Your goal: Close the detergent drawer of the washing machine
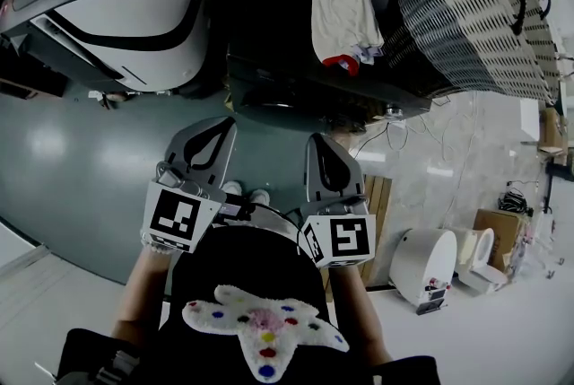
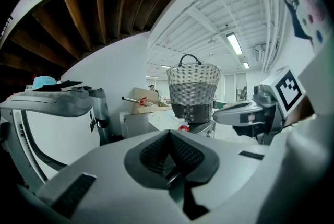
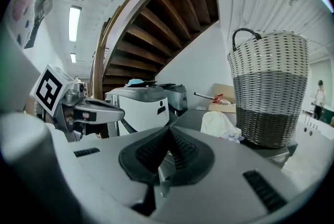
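Ahead, a basket [image 1: 466,15] and cloth [image 1: 341,11] crowd the table [image 1: 269,24]. The left tongs [image 2: 169,137] and right tongs [image 3: 168,134] are closed and empty. The staircase [image 3: 156,24] shows only in the gripper views.

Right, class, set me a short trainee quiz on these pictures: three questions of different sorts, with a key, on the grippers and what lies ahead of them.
1. True or false: the left gripper has its jaws wide open.
2. Pick one: the basket stands on A) the floor, B) the dark counter, C) a chair.
3. Fill in: in the head view, the white cloth lies to the basket's ____.

Key: 1 false, it is shut with nothing in it, and so is the right gripper; 2 B; 3 left.
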